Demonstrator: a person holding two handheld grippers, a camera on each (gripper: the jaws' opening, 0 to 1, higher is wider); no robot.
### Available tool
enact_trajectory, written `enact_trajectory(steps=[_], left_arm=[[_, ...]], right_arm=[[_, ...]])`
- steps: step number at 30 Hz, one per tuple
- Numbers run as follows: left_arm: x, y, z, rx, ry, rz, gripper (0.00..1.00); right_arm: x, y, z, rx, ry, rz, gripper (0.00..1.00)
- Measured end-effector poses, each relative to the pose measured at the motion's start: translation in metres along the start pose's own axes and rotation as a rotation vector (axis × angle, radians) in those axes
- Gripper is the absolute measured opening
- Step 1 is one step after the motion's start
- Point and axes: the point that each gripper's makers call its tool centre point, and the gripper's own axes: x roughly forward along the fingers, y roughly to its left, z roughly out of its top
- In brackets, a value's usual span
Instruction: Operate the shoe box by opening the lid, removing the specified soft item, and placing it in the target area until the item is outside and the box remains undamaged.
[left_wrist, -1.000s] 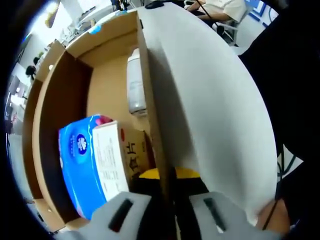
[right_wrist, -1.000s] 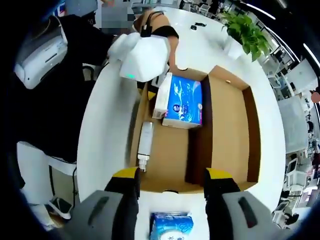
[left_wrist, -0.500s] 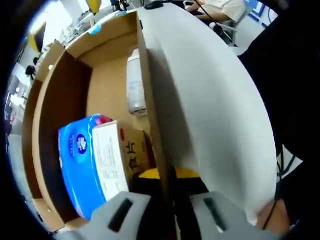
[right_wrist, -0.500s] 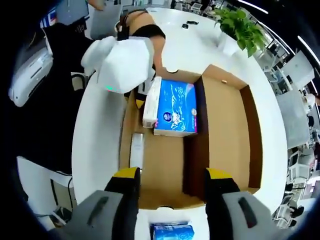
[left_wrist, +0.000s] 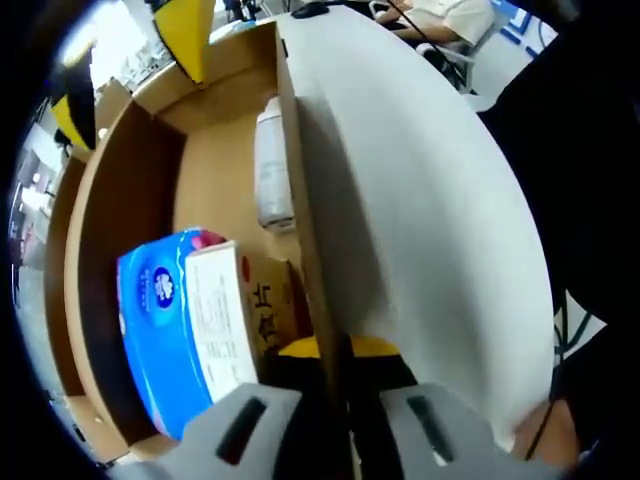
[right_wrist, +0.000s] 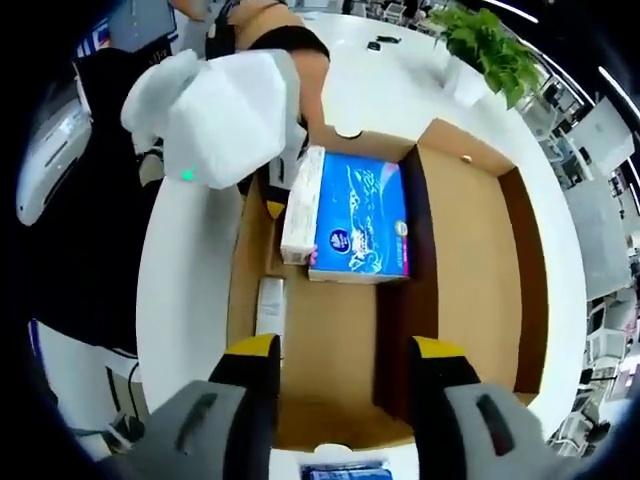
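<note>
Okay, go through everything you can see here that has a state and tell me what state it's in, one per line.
Shoe box: open, lid folded out flat beside it.
Blue tissue pack: inside the box, lying flat.
White carton: inside, on edge against the tissue pack.
White bottle: lying on its side along the box wall.
Left gripper: shut on the box wall.
Right gripper: open, above the box.

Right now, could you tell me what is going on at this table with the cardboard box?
A person works an open shoe box with two handheld grippers. The left gripper is shut on the box's side wall. The right gripper hangs open above the box. Inside lie a blue tissue pack, a white carton beside it and a white bottle. Nothing is gripped for removal yet.
</note>
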Motion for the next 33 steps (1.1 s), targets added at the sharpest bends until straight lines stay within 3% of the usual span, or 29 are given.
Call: enact_trajectory(steps=[14,19,33], left_arm=[[0.000,0.002,-0.002,0.002,-0.003,-0.001,0.04],[-0.001,0.002,-0.002,0.003,-0.004,-0.001,0.04],[-0.001,0.002,-0.002,0.003,-0.004,-0.001,0.04]], right_arm=[[0.031,0.019,-0.010,-0.012,0.061,0.109,0.51],[0.035,0.015,-0.015,-0.026,0.092,0.097,0.50],[0.036,-0.004,0.018,-0.040,0.008,0.035,0.51]])
